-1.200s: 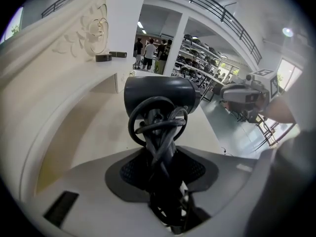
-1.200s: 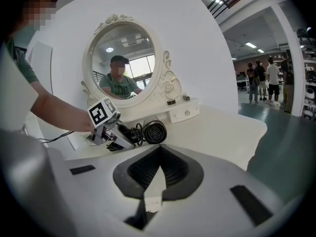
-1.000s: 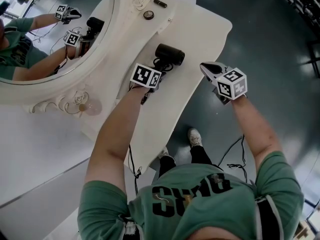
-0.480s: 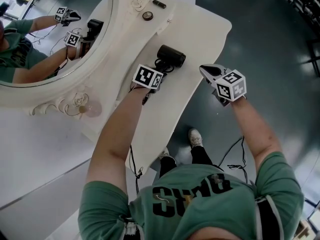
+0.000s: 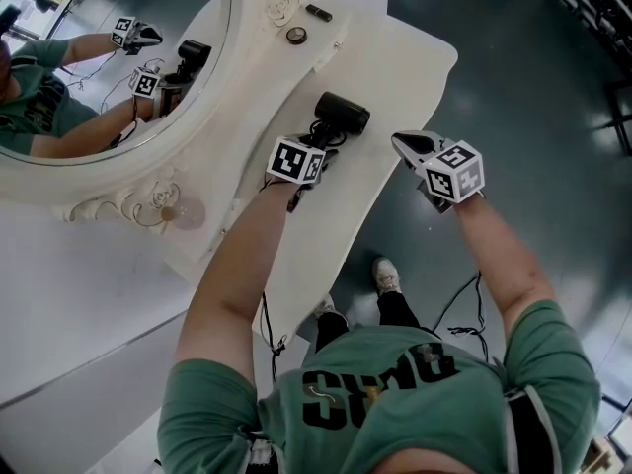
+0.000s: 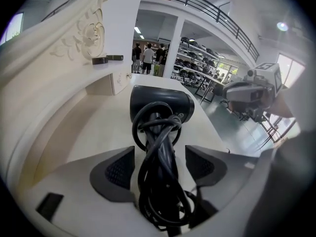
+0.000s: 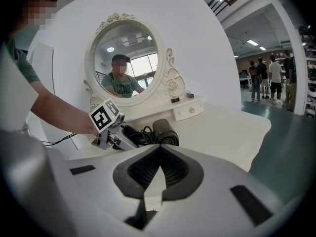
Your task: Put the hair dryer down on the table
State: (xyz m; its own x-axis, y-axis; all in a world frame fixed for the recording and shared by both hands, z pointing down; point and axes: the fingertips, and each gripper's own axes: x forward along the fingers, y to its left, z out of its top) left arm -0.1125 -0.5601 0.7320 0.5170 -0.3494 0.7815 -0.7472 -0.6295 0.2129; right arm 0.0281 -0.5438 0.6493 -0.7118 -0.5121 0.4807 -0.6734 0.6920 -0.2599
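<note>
- The black plastic hair dryer point(image 5: 343, 113), its black cord point(image 6: 158, 147) wound round the handle, lies on the cream-white dressing table point(image 5: 395, 67), below the ornate oval mirror point(image 5: 118, 87).
- My left gripper point(image 6: 157, 164): its fingers point(image 6: 116, 174) have just been opening. They now stand released either side of the cord-wrapped handle, not pressing it.
- My right gripper point(image 5: 407, 144): fingers clenched tip to tip, empty, held off the table's edge.
- Step in hand, as I judge it: the release, practically complete.
- Next move calls for drawing the left gripper straight back without snagging the cord loops.
</note>
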